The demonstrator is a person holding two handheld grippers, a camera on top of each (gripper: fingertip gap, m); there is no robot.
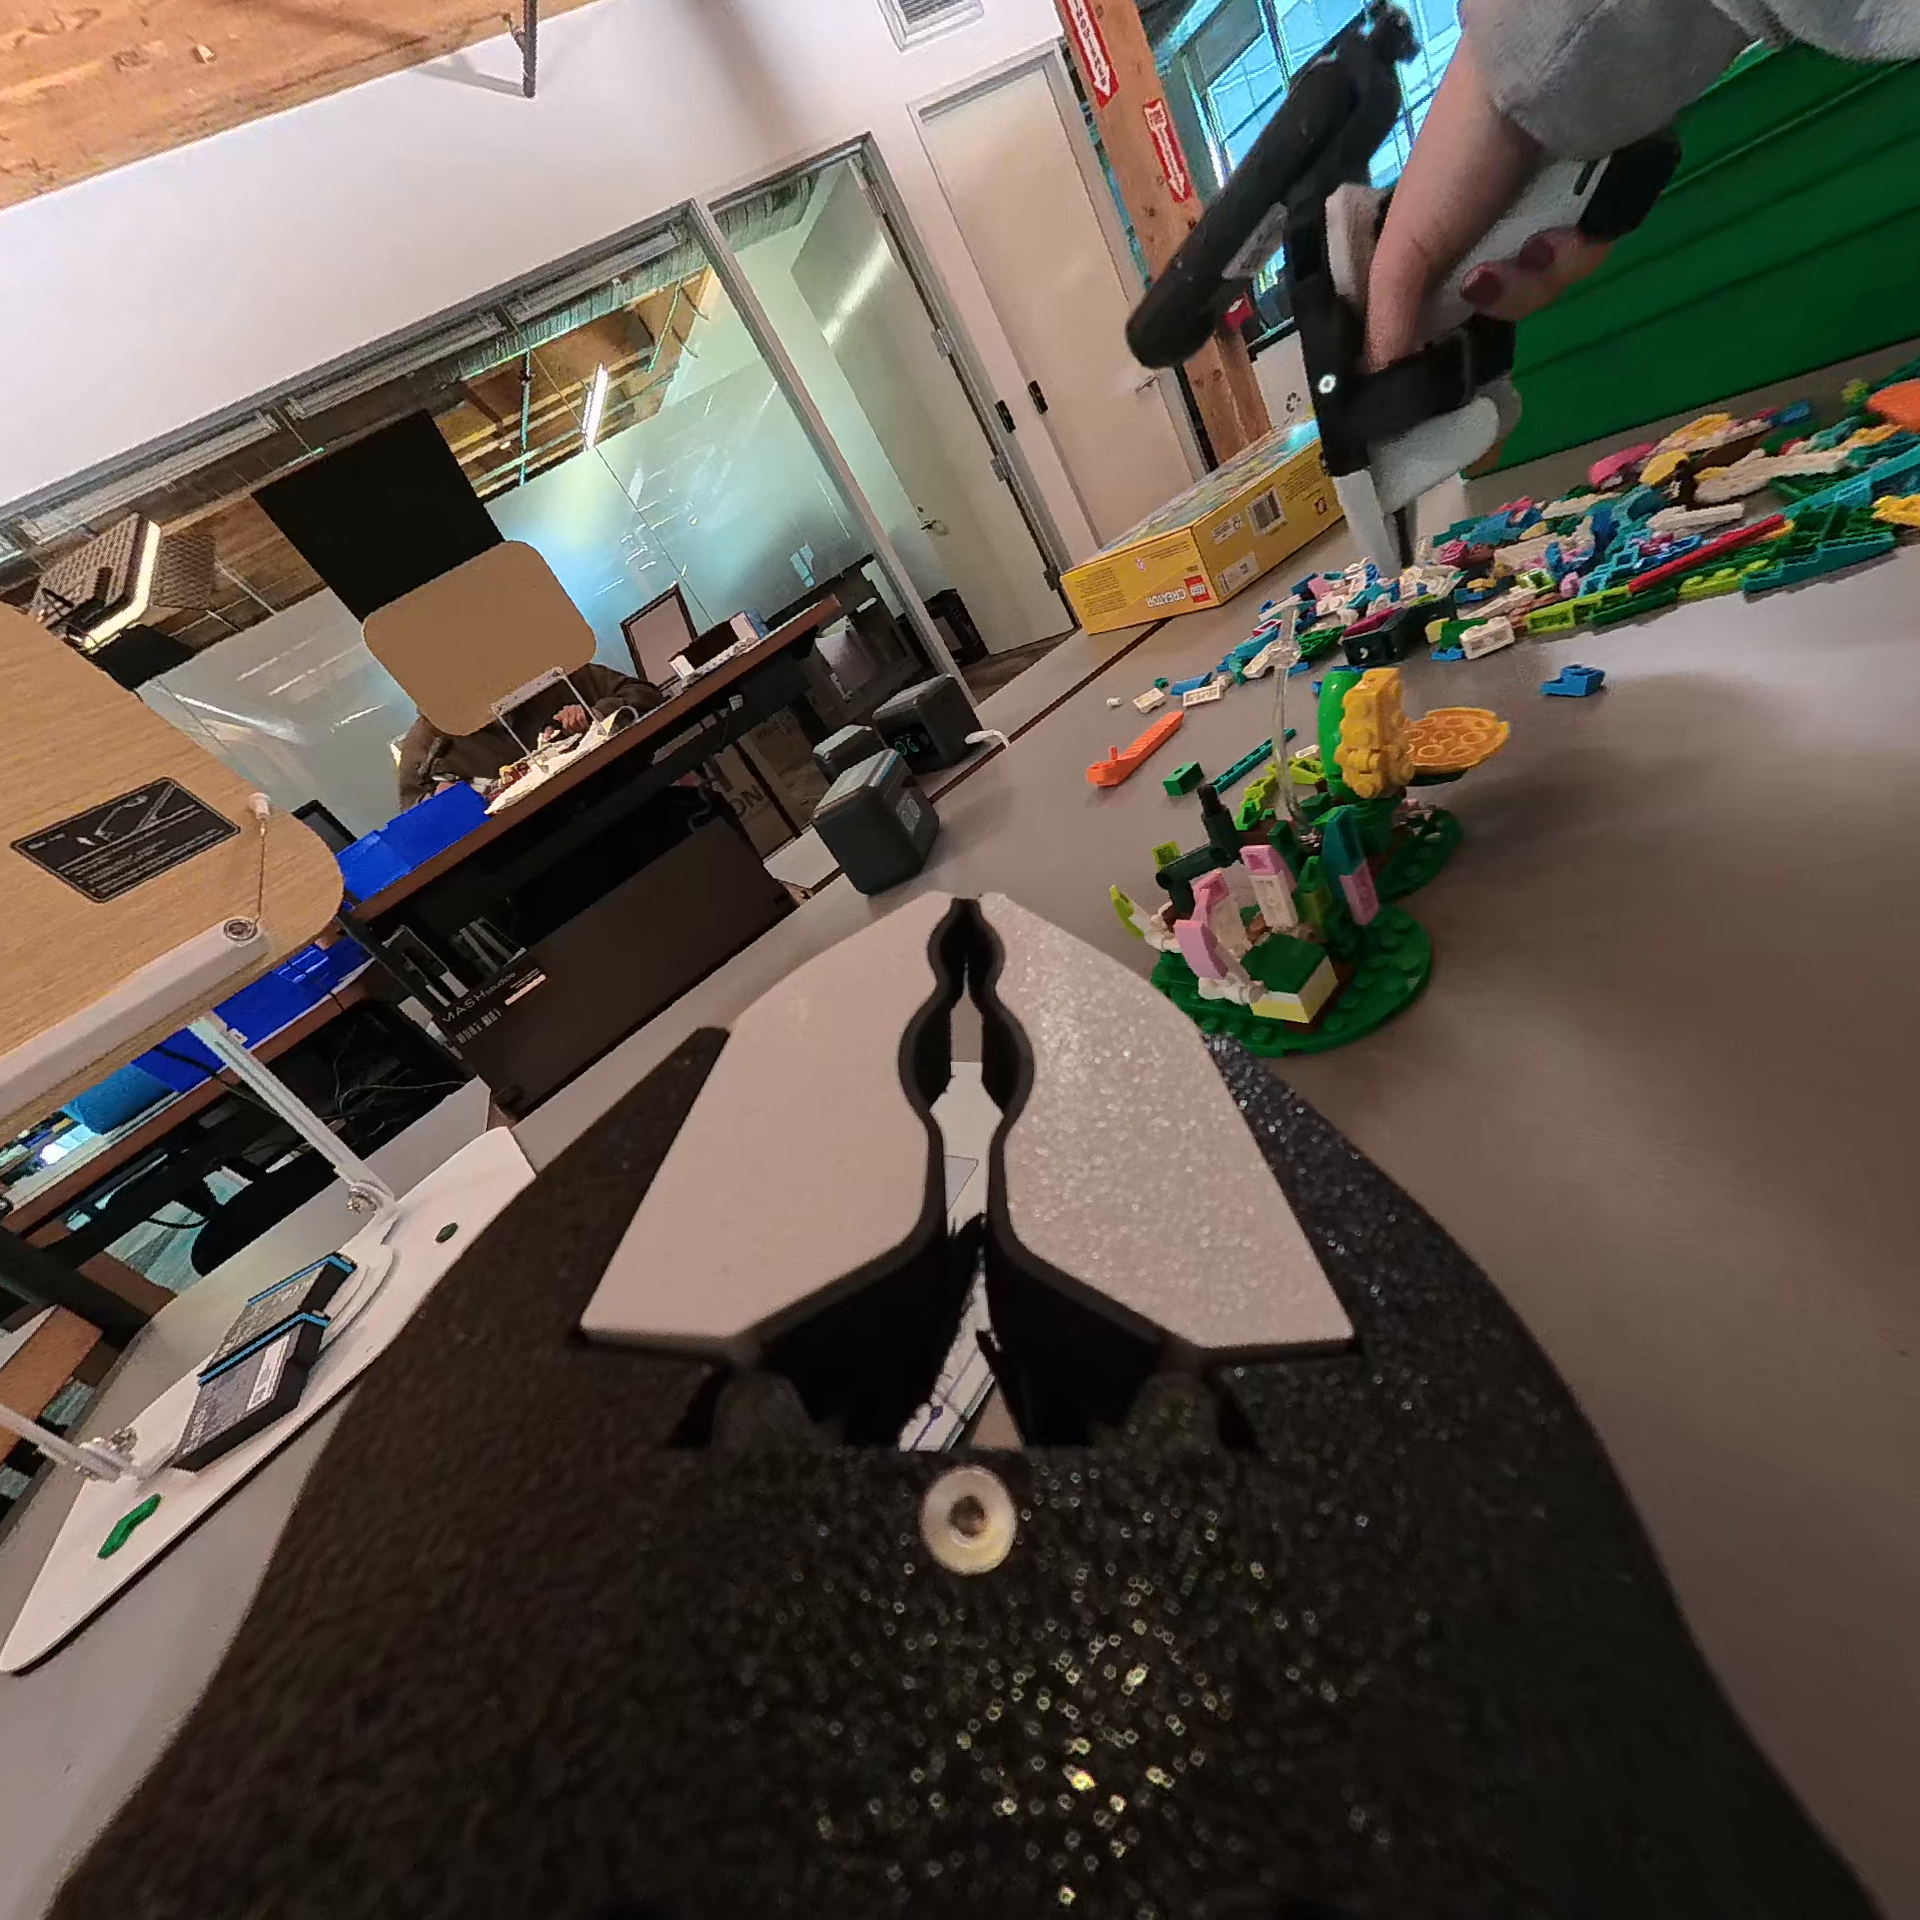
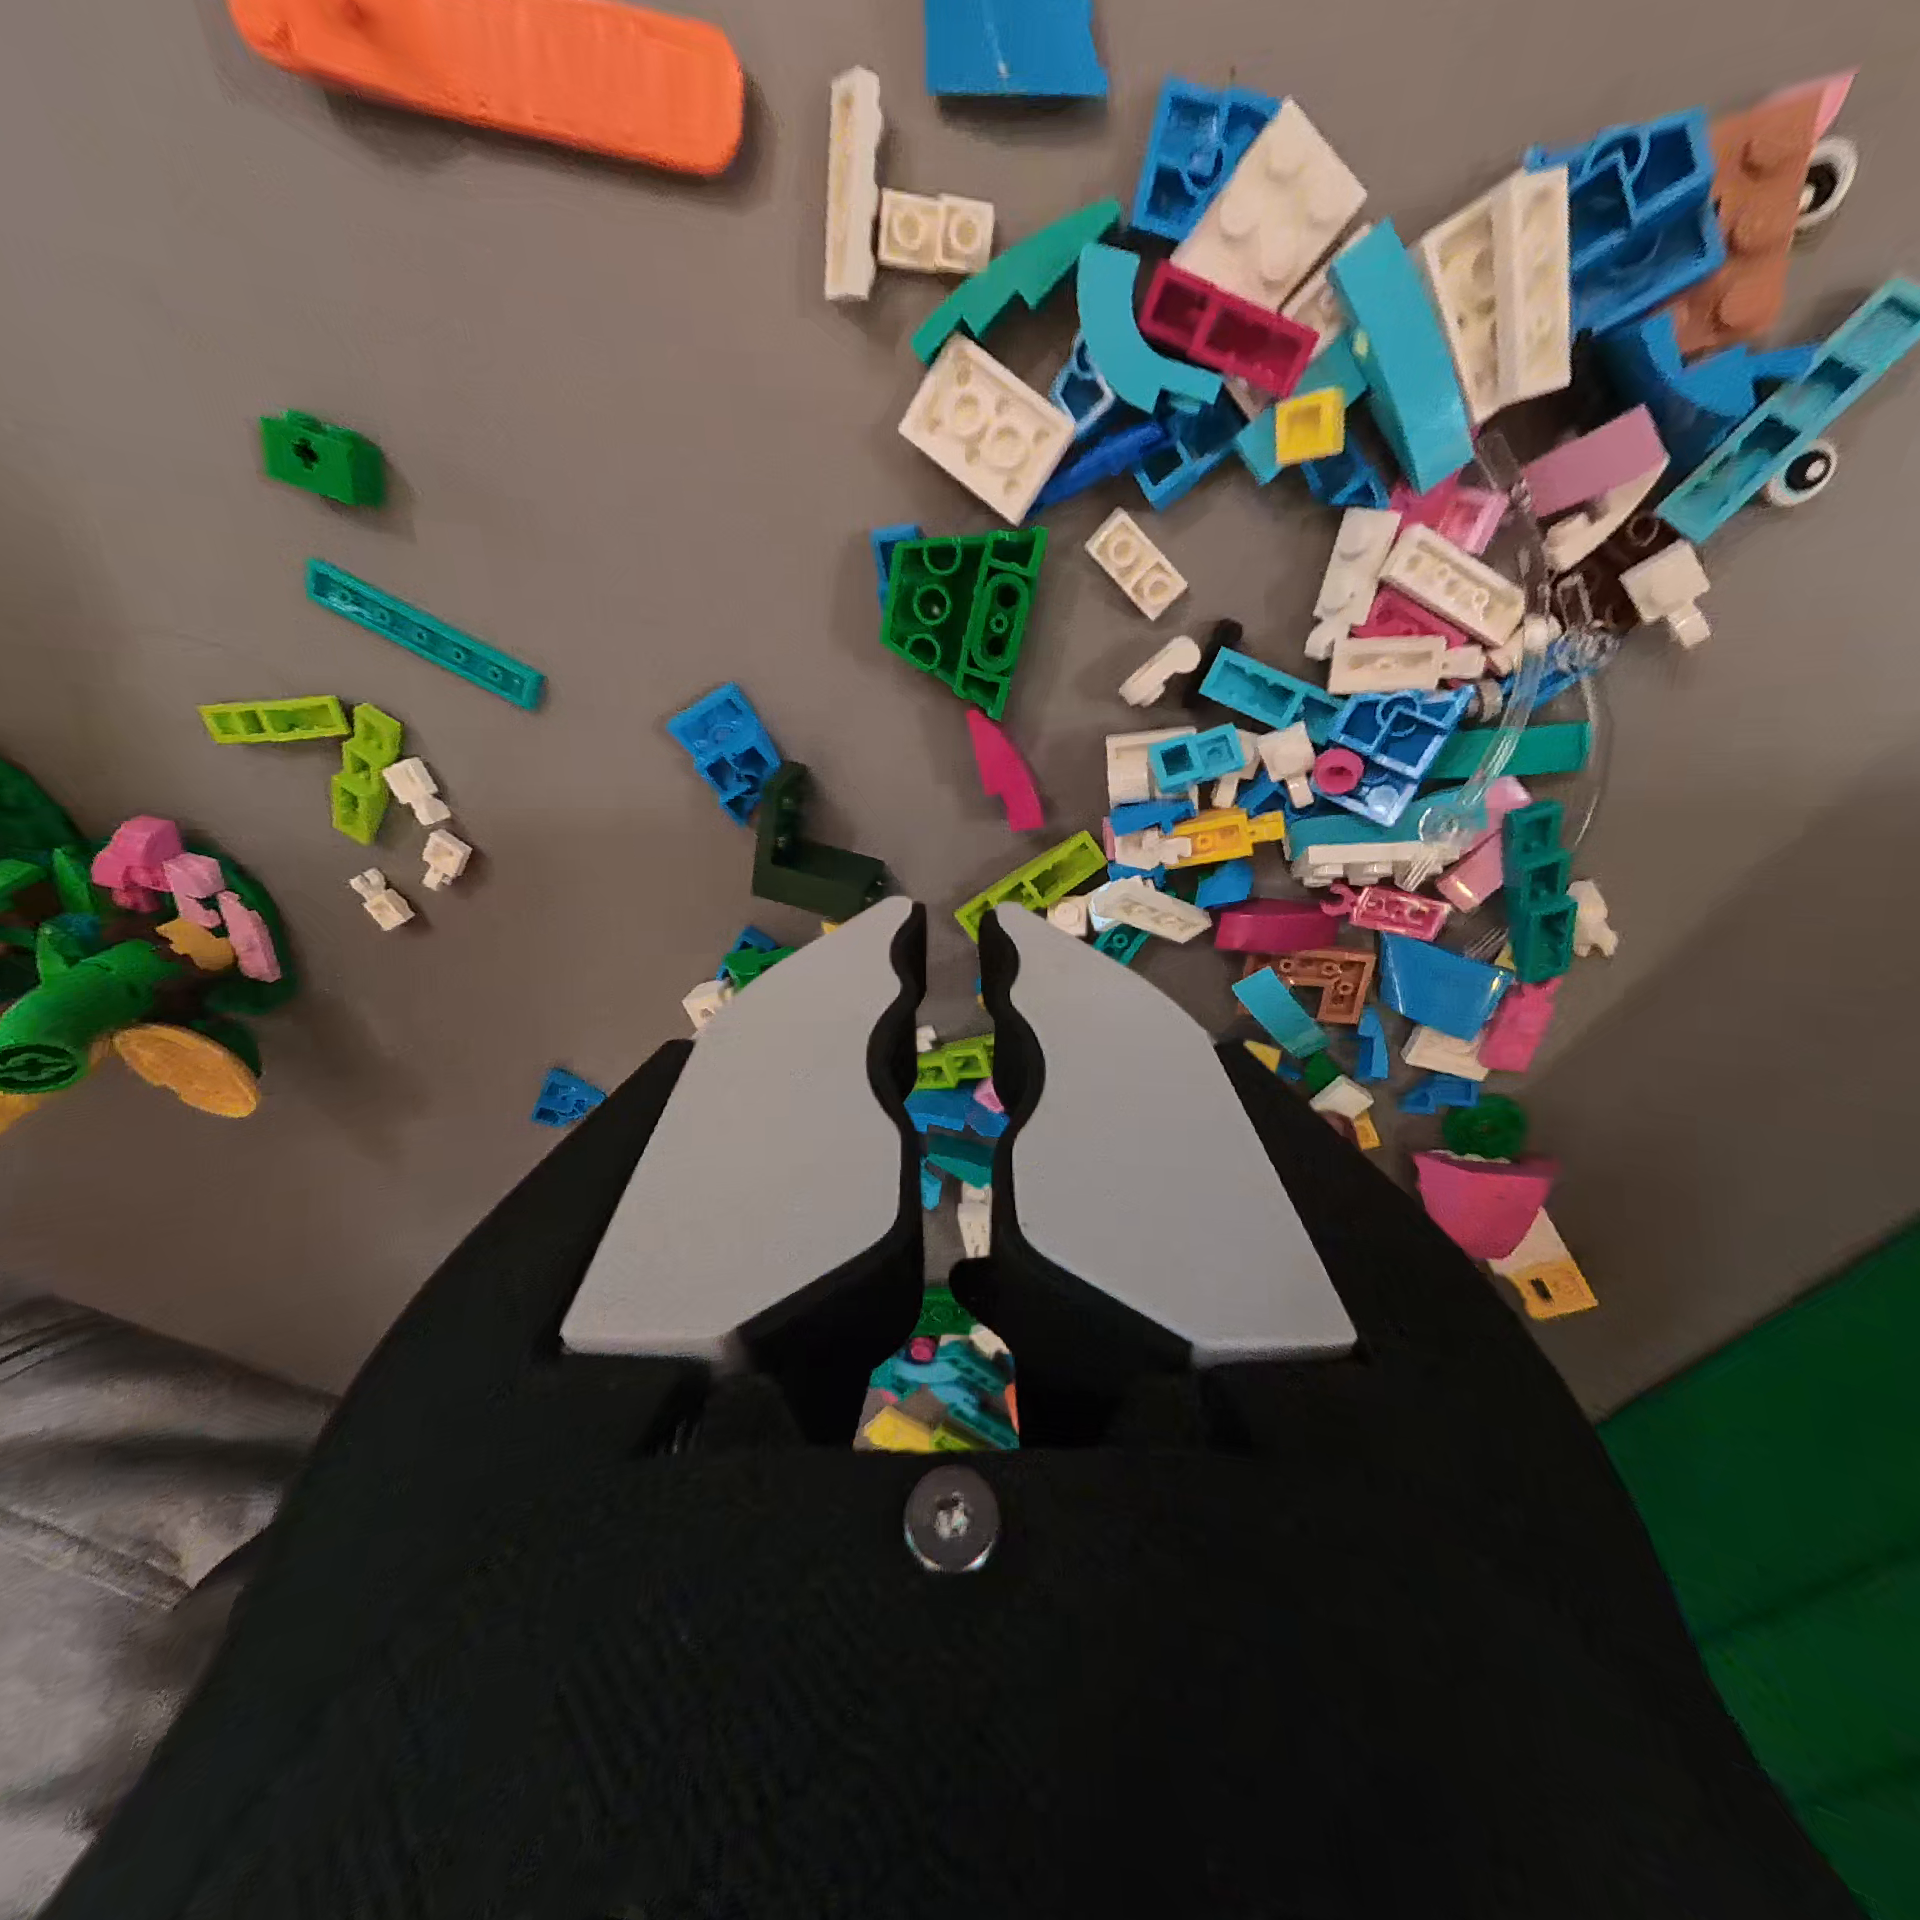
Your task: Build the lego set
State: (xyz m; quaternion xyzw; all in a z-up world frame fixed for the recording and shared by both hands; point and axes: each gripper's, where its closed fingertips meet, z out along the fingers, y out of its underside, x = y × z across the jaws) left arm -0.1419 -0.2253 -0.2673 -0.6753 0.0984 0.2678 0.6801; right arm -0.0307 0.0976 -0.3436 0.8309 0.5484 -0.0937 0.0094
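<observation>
Left wrist view: resting low over the grey table [image 1: 1558,1195], left hand-held gripper [image 1: 971,914] with tips pressed together, gripping nothing. Standing just ahead and to the right, the partly built lego model [image 1: 1304,894] on round green plates, pink and yellow pieces rising from it. Lying farther off in the same direction, the loose brick pile [image 1: 1621,561], with a yellow box [image 1: 1195,566] beyond it and an orange brick separator [image 1: 1135,750] between the pile and the model. Hanging above the pile's near edge, the right hand-held gripper [image 1: 1382,535], pointing down, held in a person's hand [image 1: 1444,208]. Judging by this, clearly the nearer of the two to the loose bricks.

Right wrist view: looking straight down, right hand-held gripper [image 2: 951,920] with fingers showing a narrow gap, nothing clamped between them. Spreading directly ahead and to the right of the tips, the brick pile [image 2: 1351,582]; sitting just beside the tips, a lime green plate [image 2: 1029,878] with its long axis slanting up to the right, and a dark green bracket [image 2: 805,842] just left of it. Sitting well off at the left edge, the model [image 2: 125,966]. Probably choosing a piece; any pick here calling for wider fingers first, with neighbours crowding close.
</observation>
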